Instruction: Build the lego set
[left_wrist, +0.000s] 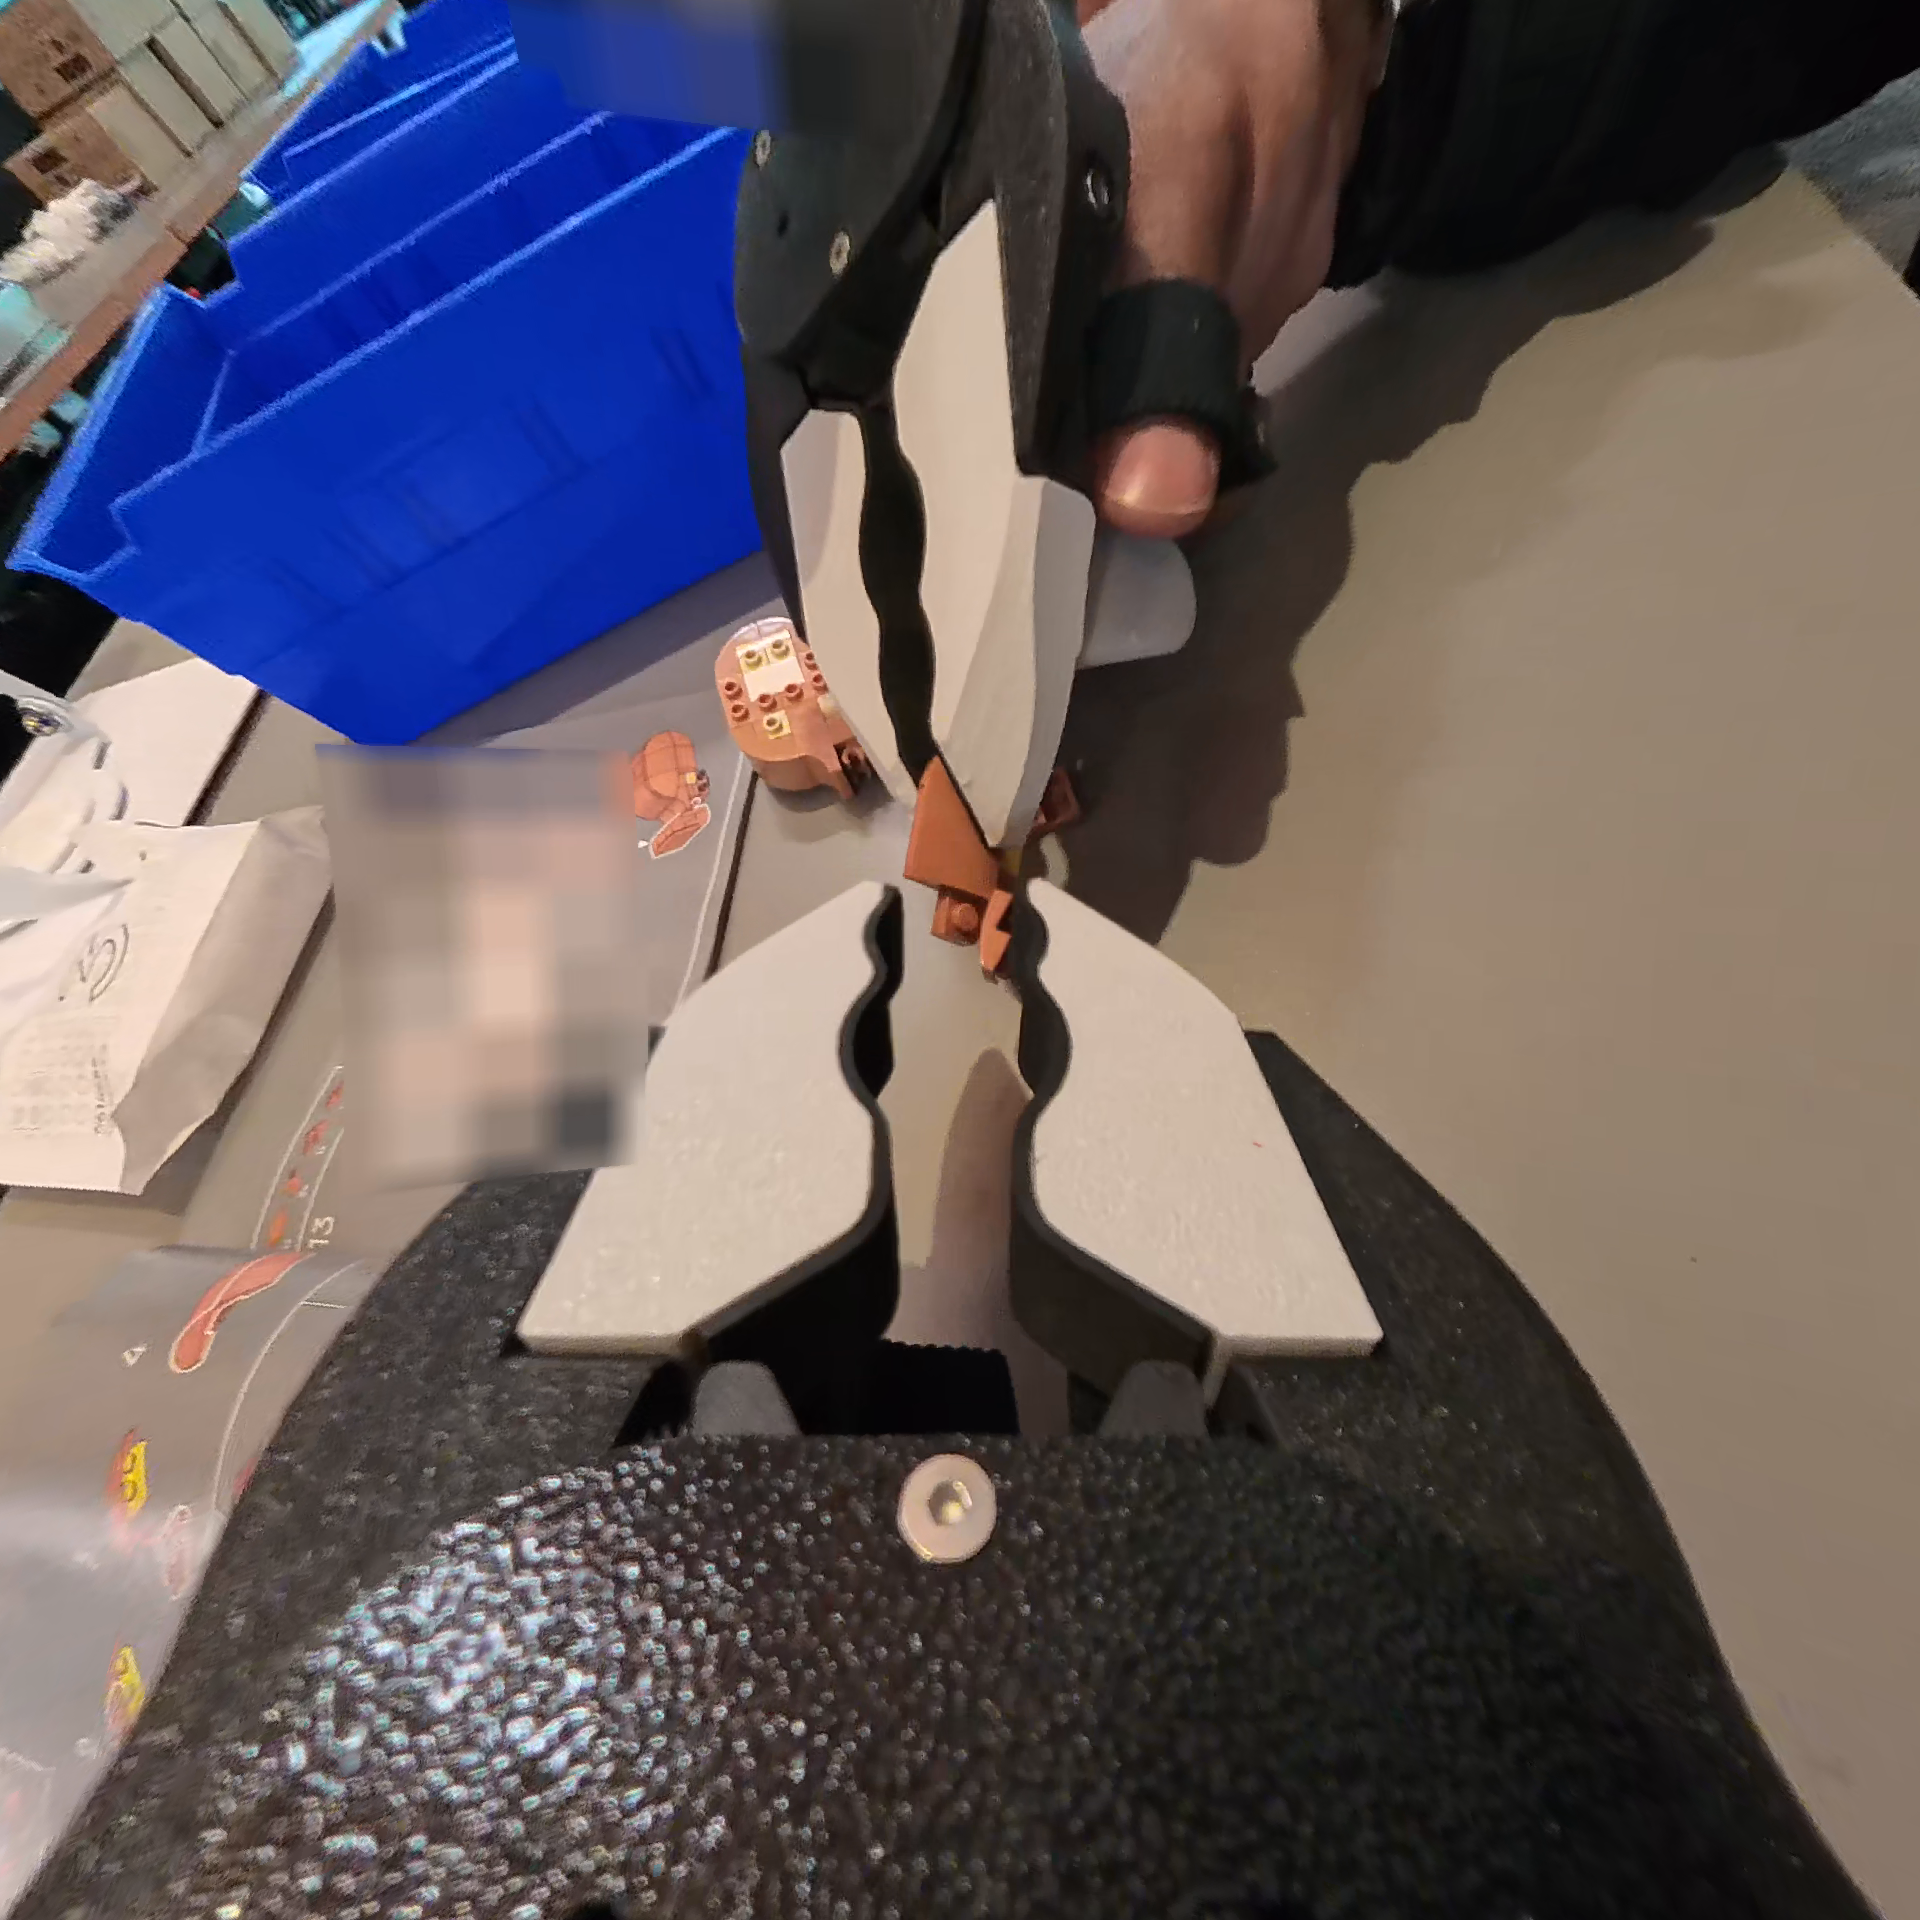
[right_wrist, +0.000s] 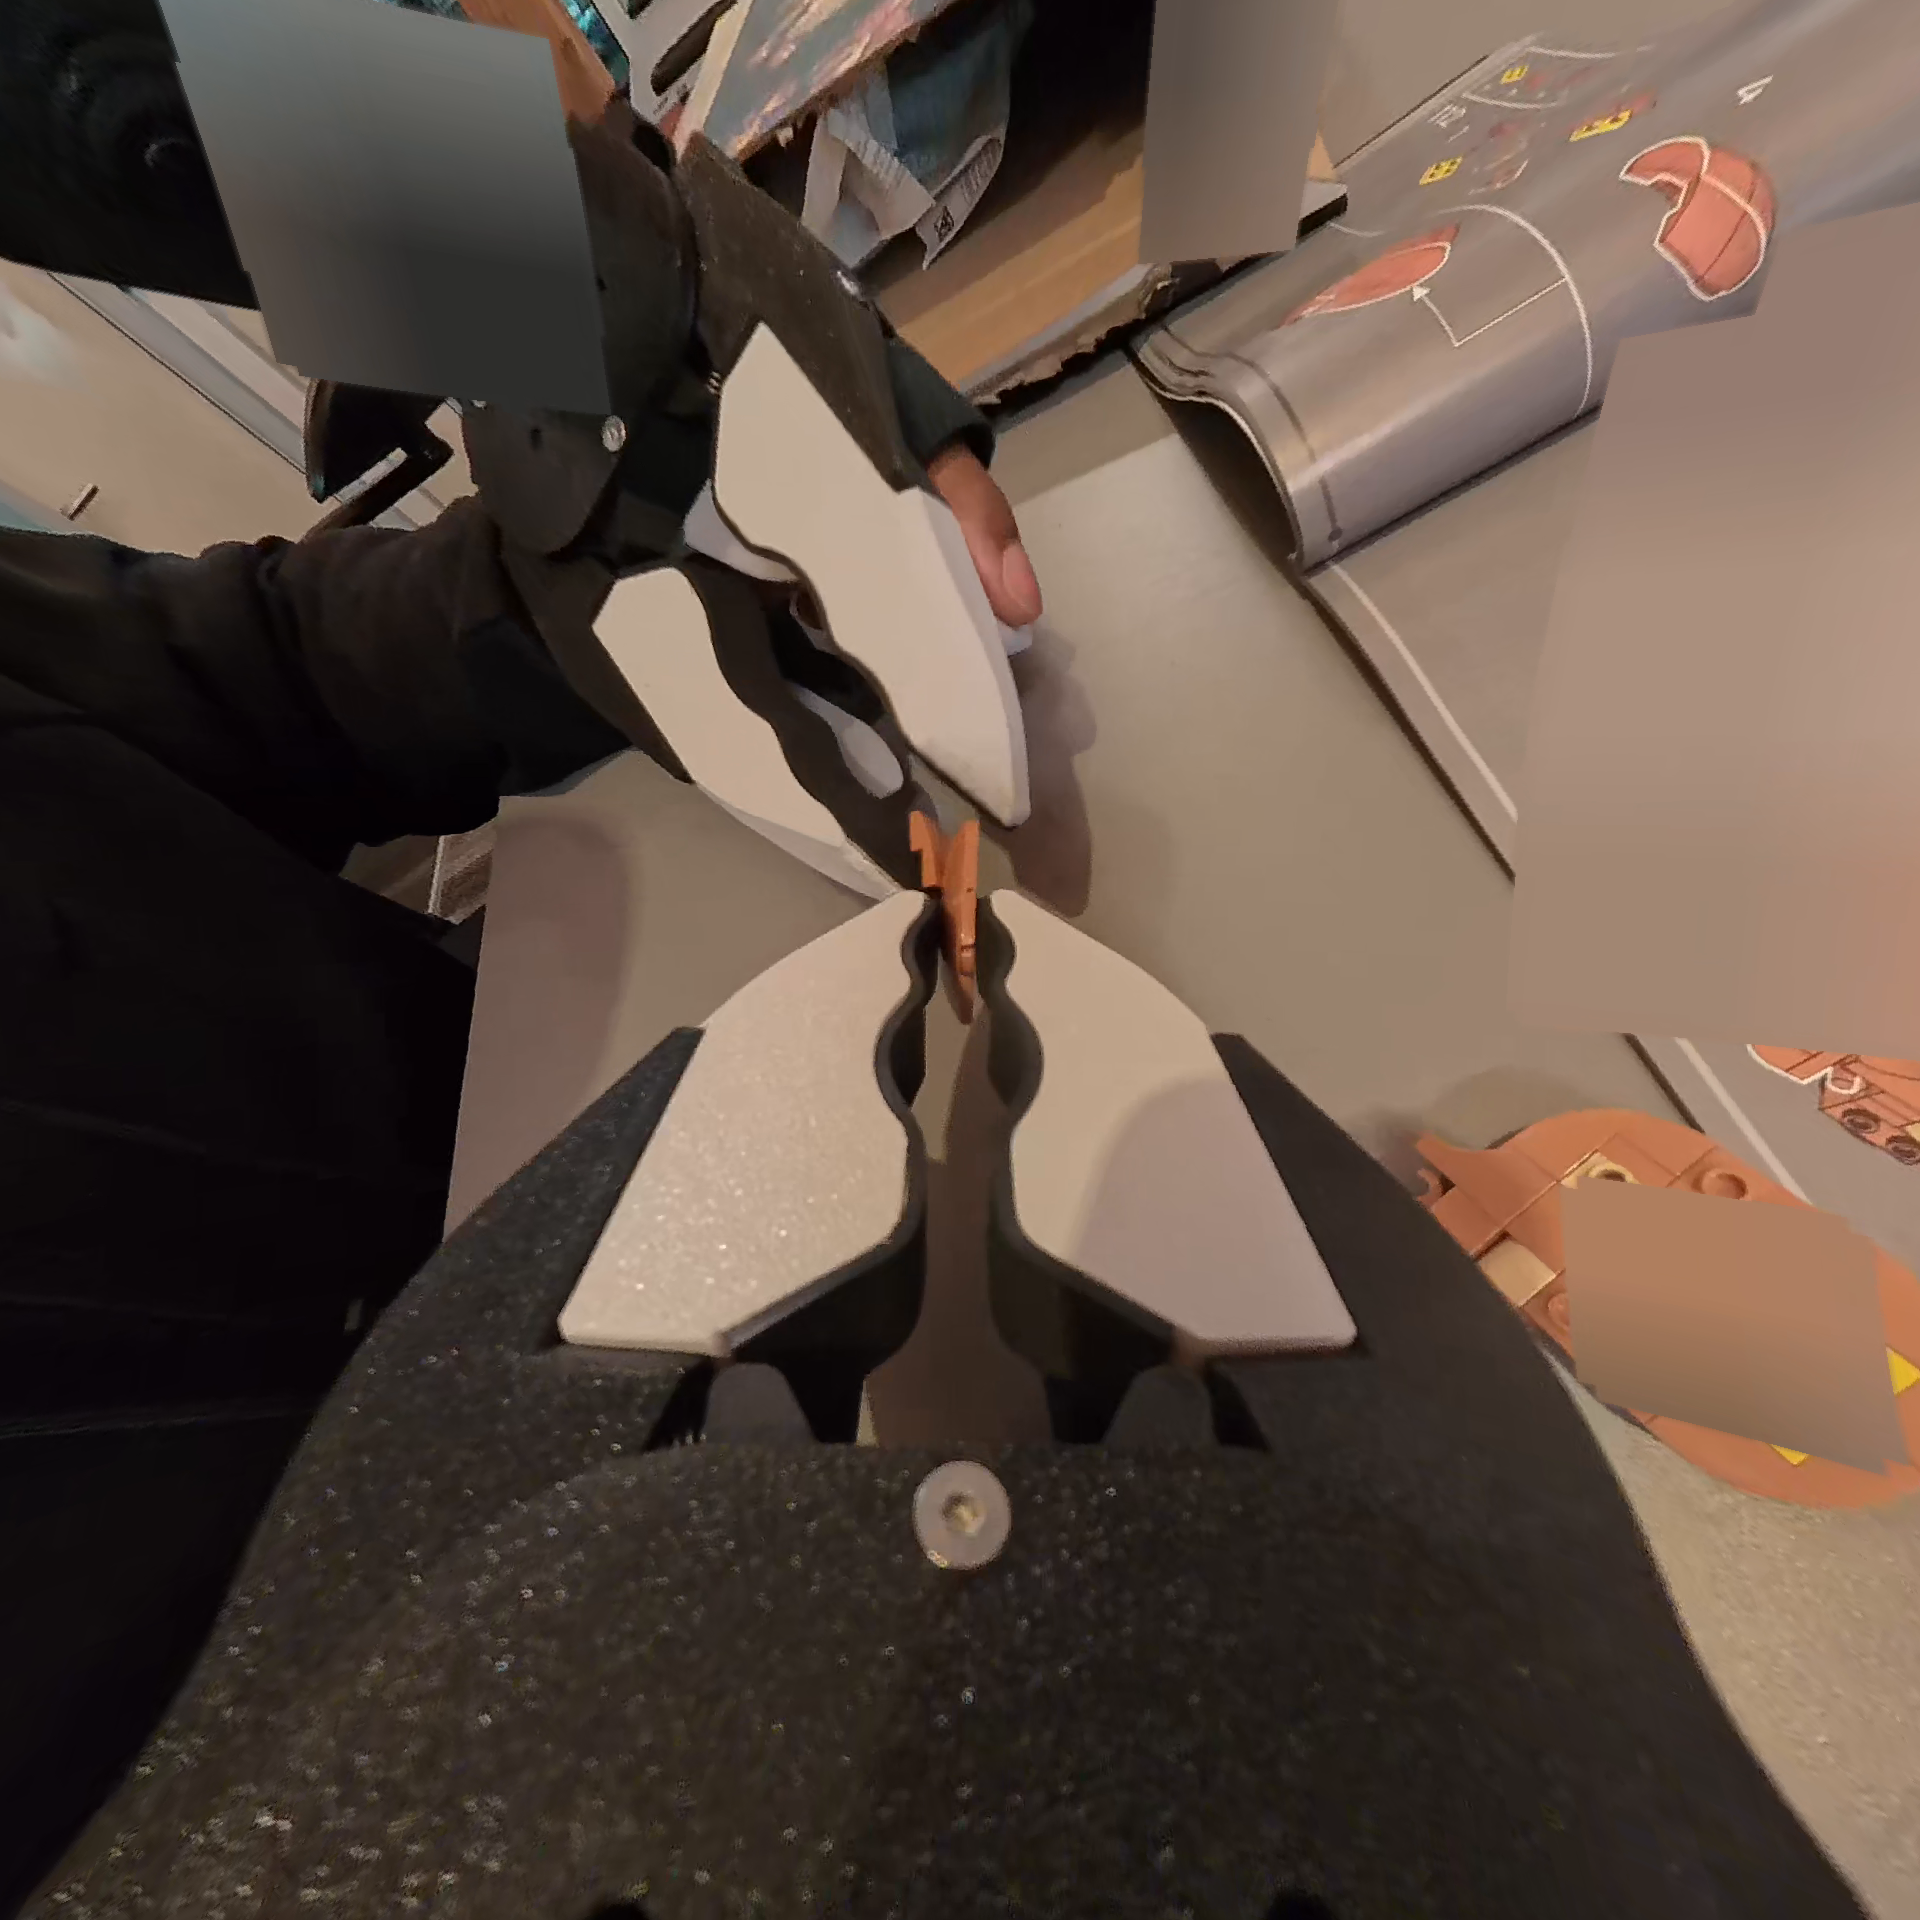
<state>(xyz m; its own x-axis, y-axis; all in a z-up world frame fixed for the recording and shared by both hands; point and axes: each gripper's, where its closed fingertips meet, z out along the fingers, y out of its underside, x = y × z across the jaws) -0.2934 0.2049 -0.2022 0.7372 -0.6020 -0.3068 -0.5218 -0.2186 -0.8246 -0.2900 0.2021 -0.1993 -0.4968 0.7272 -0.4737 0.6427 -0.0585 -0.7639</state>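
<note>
Grey worktop (left_wrist: 1558, 831) carries everything, and at its far left side stand blue plastic bins (left_wrist: 436, 416). Next to them, on the left, lies a white paper bag (left_wrist: 156, 987), and an open instruction booklet (right_wrist: 1455, 343) with pictures of brown parts lies nearby, its pages curling.

On the worktop beyond the tools sits a brown lego body (left_wrist: 784, 717), rounded, with tan and white studs on top; in the right wrist view it lies at the lower right, partly covered by a blur patch.

The two tools meet tip to tip above the worktop. The left tool (left_wrist: 961, 914) is nearly closed, and its right finger touches a small brown lego assembly (left_wrist: 966, 883); whether both fingers press it I cannot tell. The right tool (right_wrist: 961, 914) is closed to a narrow gap and grips a thin brown lego piece (right_wrist: 961, 935) between its tips. In the left wrist view this tool comes down from above, held by a hand (left_wrist: 1226, 208) with a black strap on one finger, and its tips pinch the top of the same small assembly.
</note>
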